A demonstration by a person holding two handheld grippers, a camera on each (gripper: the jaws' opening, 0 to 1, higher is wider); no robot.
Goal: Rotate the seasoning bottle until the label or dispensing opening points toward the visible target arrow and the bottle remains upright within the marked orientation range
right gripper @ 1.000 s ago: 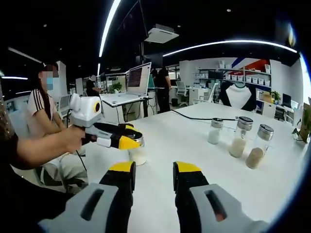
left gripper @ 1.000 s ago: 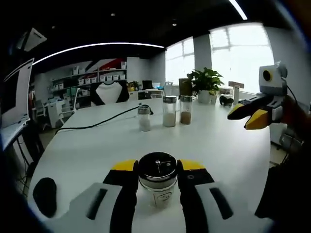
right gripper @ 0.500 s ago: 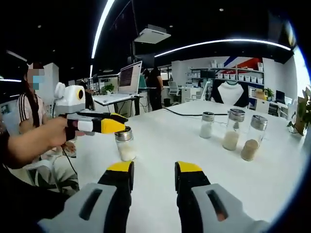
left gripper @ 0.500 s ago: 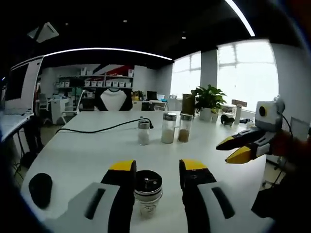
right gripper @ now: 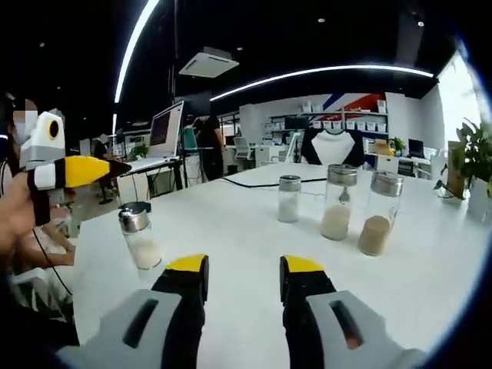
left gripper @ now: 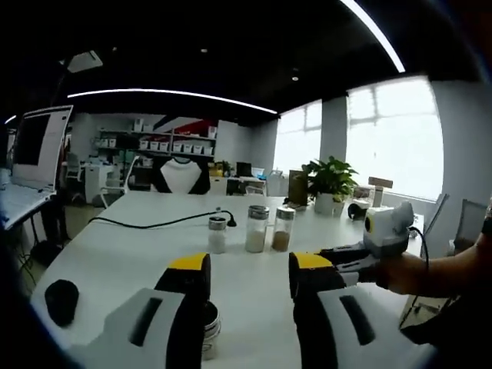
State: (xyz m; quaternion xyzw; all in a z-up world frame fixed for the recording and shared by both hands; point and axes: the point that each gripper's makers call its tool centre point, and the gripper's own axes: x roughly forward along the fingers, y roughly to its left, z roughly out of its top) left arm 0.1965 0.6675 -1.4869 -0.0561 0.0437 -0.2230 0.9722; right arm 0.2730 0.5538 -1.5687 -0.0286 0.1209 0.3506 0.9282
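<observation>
The seasoning bottle (right gripper: pixel 141 235), clear glass with a silver cap and white grains, stands upright and free on the white table (right gripper: pixel 246 227). In the left gripper view the bottle (left gripper: pixel 209 329) sits low, partly hidden behind my left gripper's left jaw. My left gripper (left gripper: pixel 250 263) is open, raised above and drawn back from the bottle; from the right gripper view the left gripper (right gripper: pixel 106 168) hovers up and left of the bottle. My right gripper (right gripper: pixel 242 266) is open with nothing between its jaws. The right gripper (left gripper: pixel 346 255) comes in from the right, held by a hand.
Three more glass shakers (right gripper: pixel 338 211) stand in a row mid-table, also the shakers (left gripper: pixel 256 229). A black cable (left gripper: pixel 154 224) runs across the table, and a black mouse (left gripper: pixel 61 296) lies at the left. A potted plant (left gripper: pixel 330 181) stands at the far end. A monitor (right gripper: pixel 165 131) sits on a desk behind.
My left gripper's jaws were around the bottle; they have since lifted and pulled back, leaving it standing alone. The right gripper has dropped lower and nearer in the left gripper view.
</observation>
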